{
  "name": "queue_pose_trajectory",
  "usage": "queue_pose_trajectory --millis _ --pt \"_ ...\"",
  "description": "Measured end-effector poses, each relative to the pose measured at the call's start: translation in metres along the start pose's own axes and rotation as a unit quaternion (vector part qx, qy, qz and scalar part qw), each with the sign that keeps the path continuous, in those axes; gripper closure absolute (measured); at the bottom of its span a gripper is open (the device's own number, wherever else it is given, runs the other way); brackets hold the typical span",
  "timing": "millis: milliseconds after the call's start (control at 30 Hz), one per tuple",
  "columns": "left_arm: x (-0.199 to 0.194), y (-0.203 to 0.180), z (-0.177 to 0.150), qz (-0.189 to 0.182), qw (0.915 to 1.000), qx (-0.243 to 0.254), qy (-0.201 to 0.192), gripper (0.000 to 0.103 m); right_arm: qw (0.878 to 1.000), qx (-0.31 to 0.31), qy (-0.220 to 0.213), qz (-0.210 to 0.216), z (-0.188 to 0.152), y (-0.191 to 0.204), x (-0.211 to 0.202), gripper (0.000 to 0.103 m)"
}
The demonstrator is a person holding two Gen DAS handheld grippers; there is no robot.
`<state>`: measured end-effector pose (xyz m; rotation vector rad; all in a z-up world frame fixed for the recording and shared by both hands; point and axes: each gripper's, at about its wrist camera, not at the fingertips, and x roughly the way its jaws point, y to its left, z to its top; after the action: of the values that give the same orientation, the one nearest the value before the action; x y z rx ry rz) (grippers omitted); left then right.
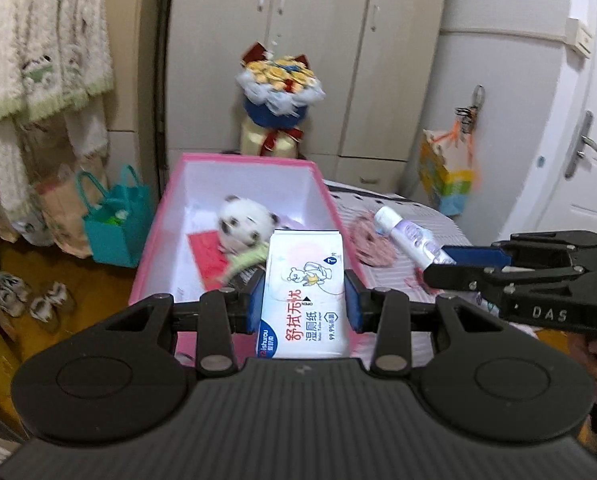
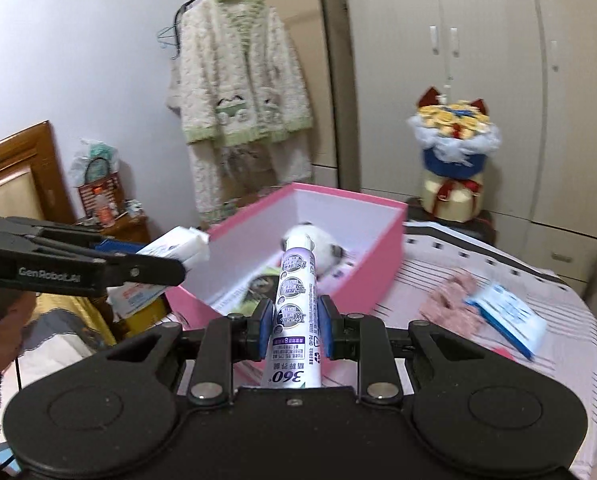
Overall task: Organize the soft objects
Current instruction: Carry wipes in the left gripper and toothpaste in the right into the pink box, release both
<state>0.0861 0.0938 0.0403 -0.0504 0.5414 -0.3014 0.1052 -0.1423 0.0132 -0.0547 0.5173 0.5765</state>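
Note:
My left gripper [image 1: 304, 300] is shut on a white wet-wipes pack [image 1: 306, 280], held above the near end of an open pink box [image 1: 330, 200]. A panda plush [image 1: 244, 226] lies inside the box on a red card. My right gripper [image 2: 296, 320] is shut on a purple-and-white toothpaste tube [image 2: 298, 280], also over the pink box [image 2: 382, 240], pointing at the panda plush [image 2: 322, 246]. Each gripper shows in the other's view: the right gripper [image 1: 452, 262] at the right, the left gripper [image 2: 170, 260] at the left with the wipes pack [image 2: 178, 246].
The box rests on a striped bed cover [image 2: 538, 360]. A pink fuzzy item [image 2: 454, 300] and a blue-and-white pack [image 2: 510, 316] lie on the cover to the right. A bouquet [image 1: 278, 92] stands behind the box, before wardrobe doors. A teal bag [image 1: 114, 224] sits on the floor.

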Motion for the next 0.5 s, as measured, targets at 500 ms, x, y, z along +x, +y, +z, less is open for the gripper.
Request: queue_pose_trajectory --millis 500 --pt "0.104 0.053 0.013 0.085 0.9951 0.003 0.05 0.064 0.995 -0.038 0.08 -0.044 0.04 -0.001 0.122 0.075"
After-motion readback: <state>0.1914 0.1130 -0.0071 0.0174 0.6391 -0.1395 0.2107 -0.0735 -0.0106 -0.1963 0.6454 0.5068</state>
